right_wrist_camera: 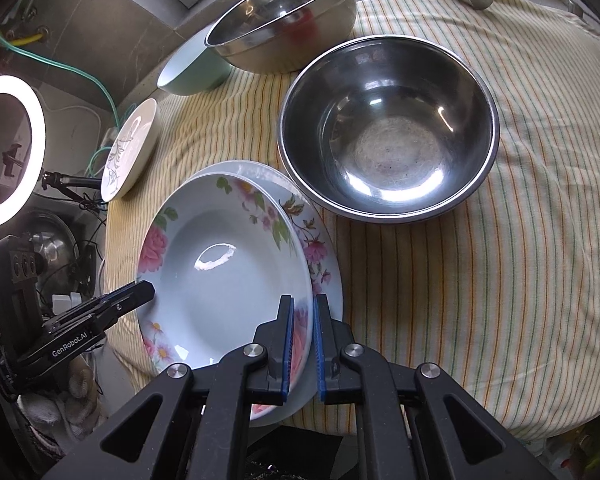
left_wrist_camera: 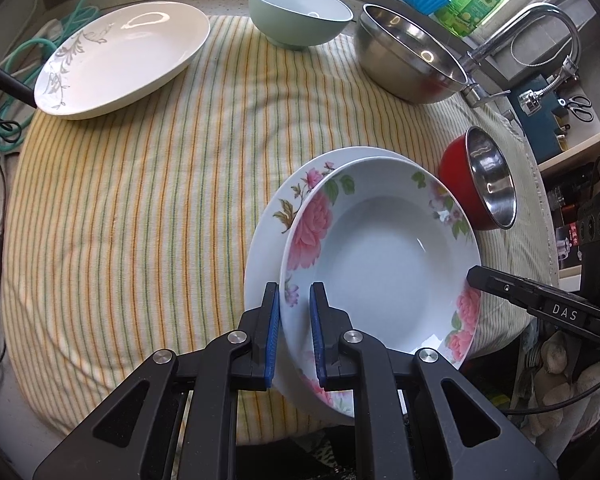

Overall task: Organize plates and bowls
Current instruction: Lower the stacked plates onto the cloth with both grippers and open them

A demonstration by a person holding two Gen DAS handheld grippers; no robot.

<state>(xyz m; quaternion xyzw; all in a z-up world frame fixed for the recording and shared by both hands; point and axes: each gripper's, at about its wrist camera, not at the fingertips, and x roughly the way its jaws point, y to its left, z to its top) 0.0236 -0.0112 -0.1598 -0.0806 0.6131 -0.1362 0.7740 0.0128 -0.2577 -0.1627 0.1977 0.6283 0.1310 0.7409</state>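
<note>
Deep floral plate: white, pale blue-grey in the well, with pink peonies and green leaves printed round the rim — it is stacked on a flatter plate near the front edge of the striped cloth.
Flat floral plate: white, with smaller pink blossoms and brown leaves; its rim is seen past the deep plate's edge in both views.
Left gripper: the blue-padded jaws are set on either side of the stacked rims, a sliver of gap visible at the inner pad — whether they are pressed tight cannot be told.
Right gripper: its jaws are placed astride the opposite rim in the same way; clamping cannot be told.
Small steel bowl: red outside, just beside the stack.
Large steel bowl: at the back, near the faucet.
Green bowl: upright, beside the large steel bowl.
Grey-leaf plate: white, well apart at the far left.
</note>
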